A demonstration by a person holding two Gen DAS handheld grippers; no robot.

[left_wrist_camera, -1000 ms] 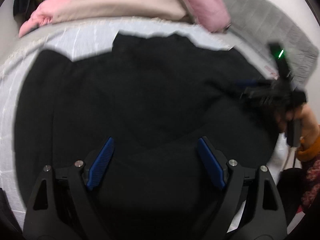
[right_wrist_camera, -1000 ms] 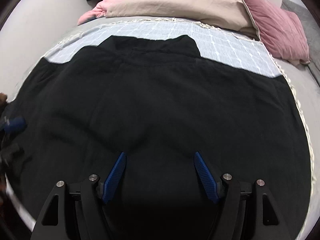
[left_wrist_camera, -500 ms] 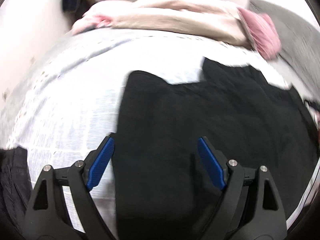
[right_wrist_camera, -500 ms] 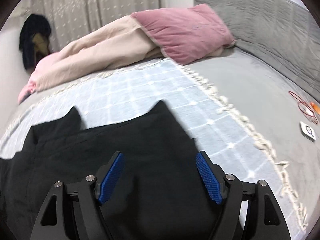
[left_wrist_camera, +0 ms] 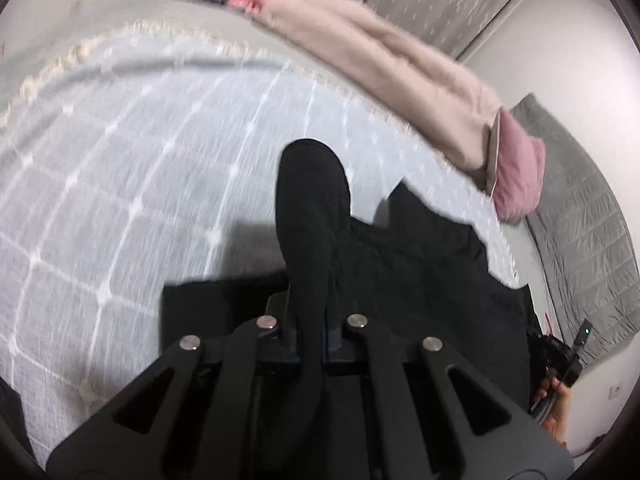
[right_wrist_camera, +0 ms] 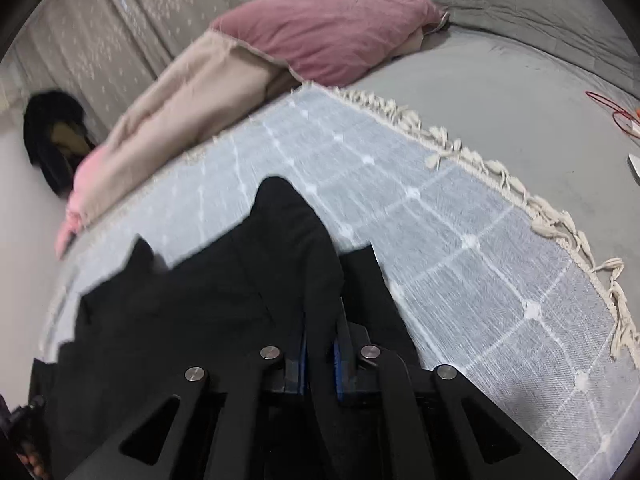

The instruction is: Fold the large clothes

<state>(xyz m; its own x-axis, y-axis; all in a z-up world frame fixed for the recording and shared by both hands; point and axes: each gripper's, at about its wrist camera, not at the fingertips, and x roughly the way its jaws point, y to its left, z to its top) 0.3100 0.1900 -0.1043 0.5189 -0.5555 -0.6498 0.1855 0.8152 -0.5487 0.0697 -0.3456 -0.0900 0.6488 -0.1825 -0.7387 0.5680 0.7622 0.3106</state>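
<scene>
Grey bedding covers the bed (right_wrist_camera: 500,92), and over it lies a pale blue woven throw (left_wrist_camera: 120,184) crossed by a white grid of stitched lines, its cream tasselled fringe (right_wrist_camera: 520,196) running along the edge. Along the far side of the bed a beige blanket (left_wrist_camera: 392,72) lies in a long soft roll with a pink plush pillow (right_wrist_camera: 332,28) at its end; a spotted grey curtain (right_wrist_camera: 120,20) hangs behind.

On the throw is the black garment (left_wrist_camera: 420,264), matte and heavy, with two pointed corners standing out against the blue. The left gripper (left_wrist_camera: 310,340) has just closed its fingers on a rounded fold of the garment at one side, the cloth bulging up between them. The right gripper (right_wrist_camera: 320,356) has likewise just closed, its blue fingers (right_wrist_camera: 338,364) pinching a raised ridge of the same black cloth at the other side.

Bare throw spreads wide beyond each grip, out to the fringe. In the left wrist view a hand (left_wrist_camera: 558,404) shows at the lower right edge, holding the other gripper.
</scene>
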